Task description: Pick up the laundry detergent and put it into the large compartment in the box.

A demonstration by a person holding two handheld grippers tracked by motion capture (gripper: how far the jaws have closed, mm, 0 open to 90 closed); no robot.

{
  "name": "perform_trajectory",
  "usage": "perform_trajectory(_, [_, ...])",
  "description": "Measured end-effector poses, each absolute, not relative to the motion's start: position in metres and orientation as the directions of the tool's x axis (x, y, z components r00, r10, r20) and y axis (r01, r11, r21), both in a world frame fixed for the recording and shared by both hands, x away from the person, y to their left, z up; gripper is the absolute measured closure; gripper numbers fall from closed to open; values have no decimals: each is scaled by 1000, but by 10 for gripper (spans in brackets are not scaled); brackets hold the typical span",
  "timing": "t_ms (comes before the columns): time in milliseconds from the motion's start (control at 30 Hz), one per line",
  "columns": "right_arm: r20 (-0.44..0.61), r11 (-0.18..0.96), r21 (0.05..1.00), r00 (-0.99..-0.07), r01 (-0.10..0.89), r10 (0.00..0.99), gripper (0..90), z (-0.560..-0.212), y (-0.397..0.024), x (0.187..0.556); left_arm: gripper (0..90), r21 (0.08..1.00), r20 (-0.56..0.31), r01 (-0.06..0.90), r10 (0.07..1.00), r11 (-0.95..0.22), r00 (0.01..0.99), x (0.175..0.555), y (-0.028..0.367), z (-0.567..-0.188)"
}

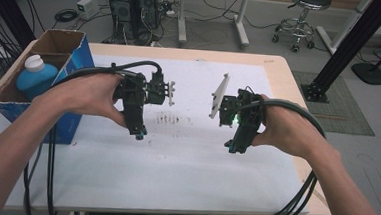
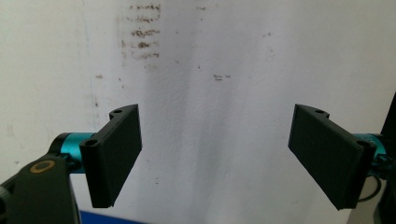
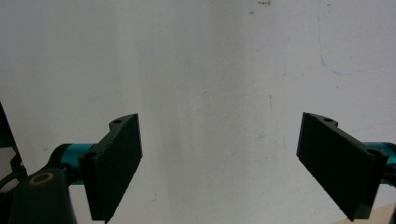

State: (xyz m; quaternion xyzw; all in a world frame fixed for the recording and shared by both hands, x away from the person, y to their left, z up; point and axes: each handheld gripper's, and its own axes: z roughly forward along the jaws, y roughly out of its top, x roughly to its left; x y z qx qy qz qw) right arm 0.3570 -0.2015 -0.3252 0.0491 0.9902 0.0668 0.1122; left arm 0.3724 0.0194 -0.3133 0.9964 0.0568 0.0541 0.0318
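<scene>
Left gripper [image 2: 217,154] and right gripper [image 3: 219,161] are held over the white sheet [image 1: 185,152] on the worktop; jaws apart, nothing gripped.

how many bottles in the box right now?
1: a blue plastic bottle with a white cap stands in the open blue cardboard box at the table's left edge. More could be hidden behind the box walls.

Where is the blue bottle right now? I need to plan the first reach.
In the high view the blue bottle stands inside the open cardboard box at the table's left edge, just left of the left gripper.
</scene>
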Motion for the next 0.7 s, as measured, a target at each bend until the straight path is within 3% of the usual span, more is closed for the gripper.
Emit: perform_trajectory(700, [-218, 988, 133, -970, 80, 108, 133, -323, -201, 356, 174, 88, 97, 134, 142, -987, 985, 371, 24, -315])
